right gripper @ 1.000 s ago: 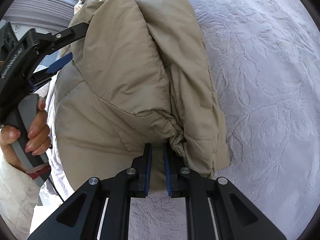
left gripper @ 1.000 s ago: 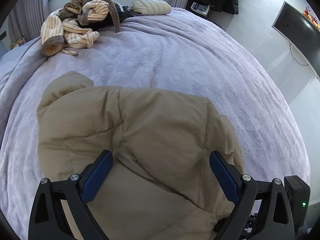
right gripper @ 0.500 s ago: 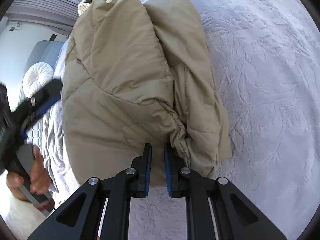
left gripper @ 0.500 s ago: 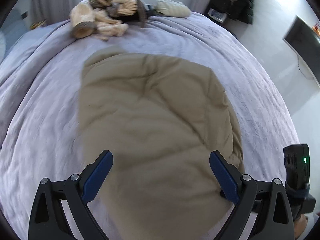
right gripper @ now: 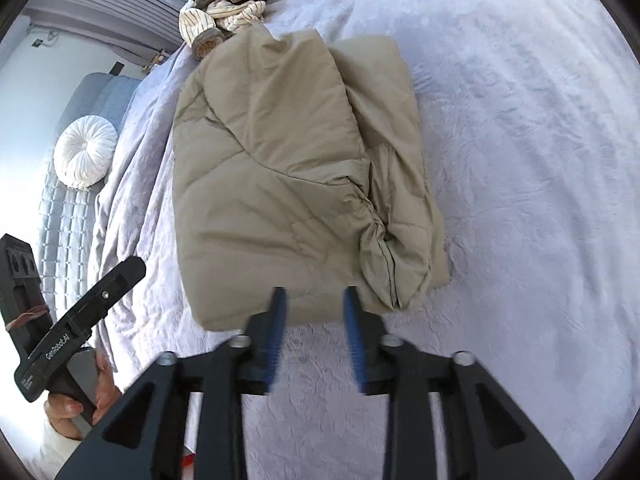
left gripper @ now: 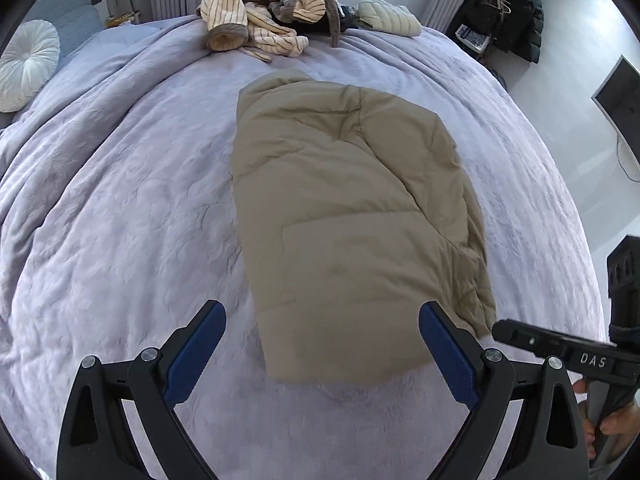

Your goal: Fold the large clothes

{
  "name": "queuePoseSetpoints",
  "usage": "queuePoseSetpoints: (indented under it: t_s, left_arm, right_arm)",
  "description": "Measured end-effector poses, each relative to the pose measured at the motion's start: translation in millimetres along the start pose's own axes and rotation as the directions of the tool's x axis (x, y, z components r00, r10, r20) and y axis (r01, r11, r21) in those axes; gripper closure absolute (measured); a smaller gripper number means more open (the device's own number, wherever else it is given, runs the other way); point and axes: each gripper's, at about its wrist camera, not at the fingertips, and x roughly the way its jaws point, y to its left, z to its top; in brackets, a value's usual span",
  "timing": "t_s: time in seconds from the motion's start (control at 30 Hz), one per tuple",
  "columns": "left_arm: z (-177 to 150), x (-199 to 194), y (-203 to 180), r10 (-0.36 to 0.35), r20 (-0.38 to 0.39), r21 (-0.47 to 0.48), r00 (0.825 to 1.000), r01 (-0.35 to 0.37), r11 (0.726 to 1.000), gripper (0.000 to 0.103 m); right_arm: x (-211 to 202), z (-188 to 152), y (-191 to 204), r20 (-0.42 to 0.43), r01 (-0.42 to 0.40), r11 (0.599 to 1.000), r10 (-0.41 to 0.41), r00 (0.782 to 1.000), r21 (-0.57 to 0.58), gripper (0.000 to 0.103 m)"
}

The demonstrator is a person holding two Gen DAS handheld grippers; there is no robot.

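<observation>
A beige puffer jacket lies folded into a long bundle on the lavender bed cover; it also shows in the right wrist view. My left gripper is wide open and empty, held just short of the jacket's near edge. My right gripper is open and empty, its blurred fingertips at the jacket's near edge, next to a gathered sleeve cuff. The right gripper shows at the left wrist view's right edge, and the left gripper at the right wrist view's lower left.
A heap of striped cream clothes and a cream quilted garment lie at the bed's far end. A white round cushion rests on a blue sofa at left. A wall screen hangs at right.
My right gripper has opened and let go of the jacket's edge, and has drawn back. My left gripper has pulled back and up, so the whole jacket now lies ahead of it.
</observation>
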Motion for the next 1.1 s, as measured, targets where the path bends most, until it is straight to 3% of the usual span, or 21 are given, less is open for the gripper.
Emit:
queuePoseSetpoints:
  t_s: [0.1,0.23,0.3,0.4,0.47,0.53,0.67,0.7,0.83,0.97,1.1]
  left_arm:
    - [-4.6,-13.7,-1.7,0.013,0.008,0.018,1.0,-0.013,1.0,0.005]
    - [-15.4,-31.2,0.5,0.009,0.019,-0.016,1.0,-0.008,1.0,0.003]
    - [-22.4,-40.0,1.6,0.016,0.024,-0.032,1.0,-0.015,0.999,0.002]
    - [-32.0,-55.7,1.9,0.049,0.042,-0.044,0.998,-0.047,0.998,0.001]
    - [-36.9,-64.9,2.7,0.08,0.05,-0.057,0.996,-0.077,0.995,0.001]
    - [-42.5,-75.6,2.7,0.119,0.057,-0.068,0.991,-0.115,0.991,0.001]
    - [-47.6,-89.4,6.6,0.085,0.05,-0.095,0.995,-0.08,0.992,0.001]
    - [-48.6,-92.8,6.7,0.099,0.044,-0.104,0.994,-0.094,0.99,0.001]
    - [-48.7,-105.0,3.3,0.137,0.058,-0.097,0.989,-0.131,0.987,0.001]
    - [-49.6,-117.4,-0.5,0.12,0.059,-0.106,0.991,-0.113,0.988,0.001]
    - [-47.4,-124.9,-2.5,0.153,0.055,-0.115,0.987,-0.146,0.983,0.001]
  right_arm:
    - [-12.4,-8.4,13.1,0.007,0.03,0.999,-0.029,1.0,-0.015,0.062]
    - [-30.0,-17.9,30.2,0.03,0.063,0.998,-0.062,0.998,-0.028,0.035]
    - [-37.6,-21.1,36.9,0.048,0.08,0.996,-0.078,0.996,-0.036,0.029]
    - [-50.5,-24.8,46.8,0.066,0.114,0.992,-0.111,0.992,-0.05,0.029]
    - [-57.9,-27.6,53.7,0.076,0.142,0.988,-0.137,0.988,-0.065,0.019]
    - [-63.8,-29.8,59.3,0.094,0.167,0.982,-0.159,0.983,-0.084,0.016]
    - [-80.3,-38.6,74.8,0.142,0.22,0.968,-0.203,0.969,-0.12,0.015]
    - [-83.8,-40.2,76.7,0.151,0.224,0.966,-0.204,0.967,-0.126,0.0]
    - [-102.6,-46.1,86.0,0.217,0.26,0.955,-0.227,0.949,-0.14,0.0]
    - [-111.6,-47.0,94.7,0.18,0.289,0.944,-0.26,0.949,-0.159,0.0]
    - [-122.4,-52.4,106.2,0.193,0.309,0.934,-0.275,0.942,-0.179,0.0]
